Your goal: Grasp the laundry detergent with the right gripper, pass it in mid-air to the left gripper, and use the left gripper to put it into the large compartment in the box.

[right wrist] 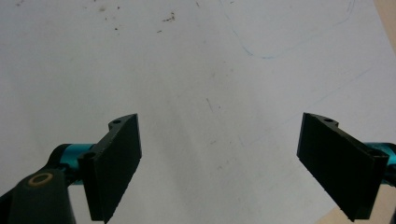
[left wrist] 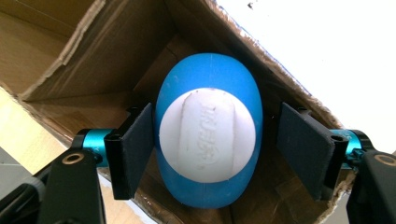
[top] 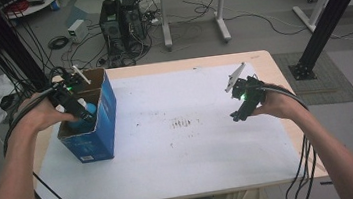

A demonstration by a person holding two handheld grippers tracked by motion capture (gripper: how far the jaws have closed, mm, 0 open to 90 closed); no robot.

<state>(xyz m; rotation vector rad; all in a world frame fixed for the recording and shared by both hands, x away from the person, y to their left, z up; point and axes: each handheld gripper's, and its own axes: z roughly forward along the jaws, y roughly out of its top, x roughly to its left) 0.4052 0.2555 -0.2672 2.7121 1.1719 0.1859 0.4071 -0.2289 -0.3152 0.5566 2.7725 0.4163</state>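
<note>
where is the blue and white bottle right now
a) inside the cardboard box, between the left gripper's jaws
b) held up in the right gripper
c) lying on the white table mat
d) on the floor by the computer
a: the left gripper view shows the blue and white bottle down in the cardboard box, with the left gripper open around it; one jaw touches it, the other stands apart.

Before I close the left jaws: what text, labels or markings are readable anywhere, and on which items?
Nothing can be read for certain.
White cap of the blue bottle: raised embossed characters, too faint to make out.
Blue cardboard box: a small pale label near its bottom edge, too small to read.
White table sheet: dark smudges and specks near the middle, not lettering.
Left gripper, open around the bottle, and right gripper: no markings.
</note>
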